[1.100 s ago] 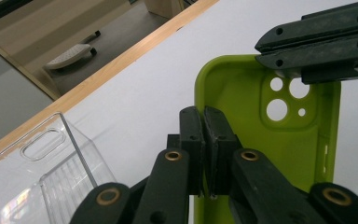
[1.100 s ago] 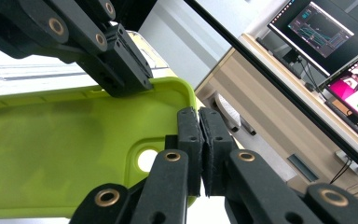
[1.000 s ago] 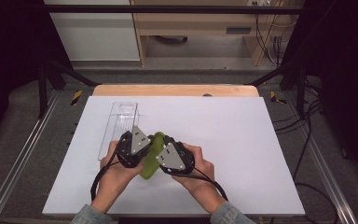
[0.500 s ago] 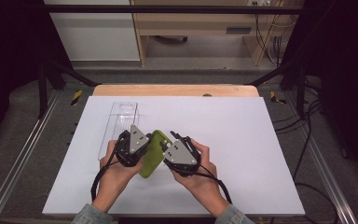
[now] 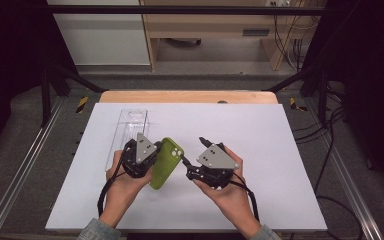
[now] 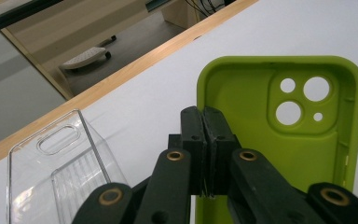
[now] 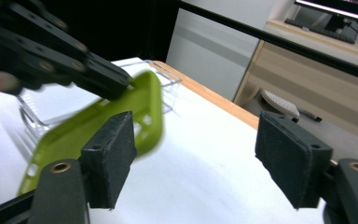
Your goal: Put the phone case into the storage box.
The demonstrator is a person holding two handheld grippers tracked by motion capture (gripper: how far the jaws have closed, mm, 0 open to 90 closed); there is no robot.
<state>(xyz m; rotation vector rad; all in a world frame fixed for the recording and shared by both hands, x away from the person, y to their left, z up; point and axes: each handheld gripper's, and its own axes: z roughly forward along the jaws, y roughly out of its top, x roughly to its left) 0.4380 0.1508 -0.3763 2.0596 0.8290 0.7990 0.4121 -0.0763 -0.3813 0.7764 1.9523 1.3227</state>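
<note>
A lime-green phone case with camera cut-outs is held tilted just above the white table. My left gripper is shut on its left edge; in the left gripper view the jaws pinch that rim, and the case's hollow inside faces the camera. My right gripper stands open a little to the right of the case, with nothing between its pads. In the right gripper view the case is blurred beyond the left pad, held by the left gripper.
A clear plastic tray lies on the table behind my left gripper, also seen as the clear tray at lower left in the left gripper view. A wooden strip edges the table's far side. Bare white surface lies to the right.
My right gripper has let go of the green case, opened and drawn back to the right. The left gripper still holds the case, which has shifted slightly.
</note>
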